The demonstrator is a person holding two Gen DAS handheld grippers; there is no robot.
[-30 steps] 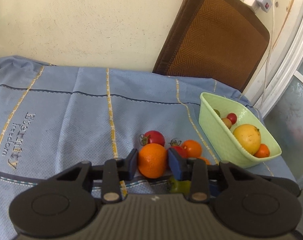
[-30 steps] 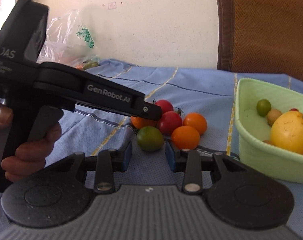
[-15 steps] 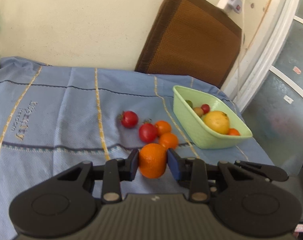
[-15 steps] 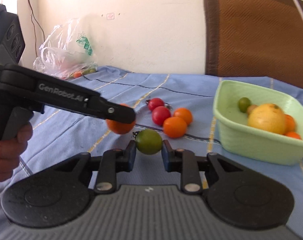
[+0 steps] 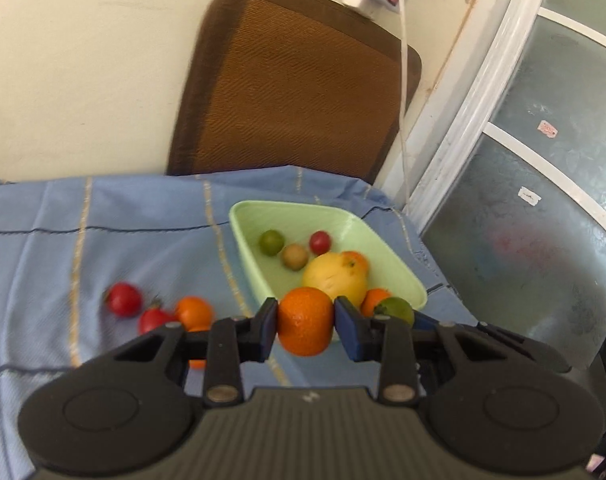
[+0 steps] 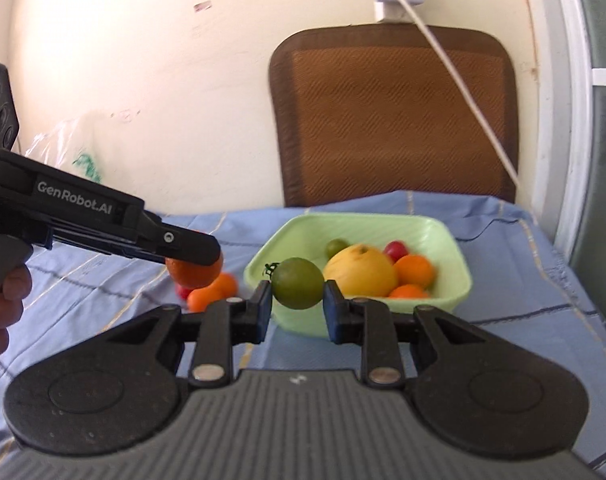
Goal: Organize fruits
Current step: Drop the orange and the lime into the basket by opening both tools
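My left gripper [image 5: 306, 326] is shut on an orange [image 5: 305, 321] and holds it in the air just before the near rim of the light green bowl [image 5: 247, 240]. My right gripper [image 6: 297, 307] is shut on a green tomato [image 6: 297, 289], also lifted in front of the bowl [image 6: 443, 236]. The bowl holds a large yellow fruit [image 5: 335, 276], small oranges, a green fruit [image 5: 271, 242], a red tomato [image 5: 320, 241] and a brownish one. The green tomato also shows in the left wrist view [image 5: 395, 309]. The left gripper with its orange [image 6: 195, 272] shows at left in the right wrist view.
Two red tomatoes [image 5: 123, 299] and two small oranges [image 5: 193, 312] lie on the blue cloth [image 5: 43, 248] left of the bowl. A brown chair back [image 5: 295, 80] stands behind the table. A window frame [image 5: 463, 128] and a hanging cable are at right. A plastic bag [image 6: 75, 144] is at far left.
Both grippers have lifted their fruit and swung right towards the bowl; the bowl now sits straight ahead of both. The left gripper's orange and the right gripper's green tomato stay held.
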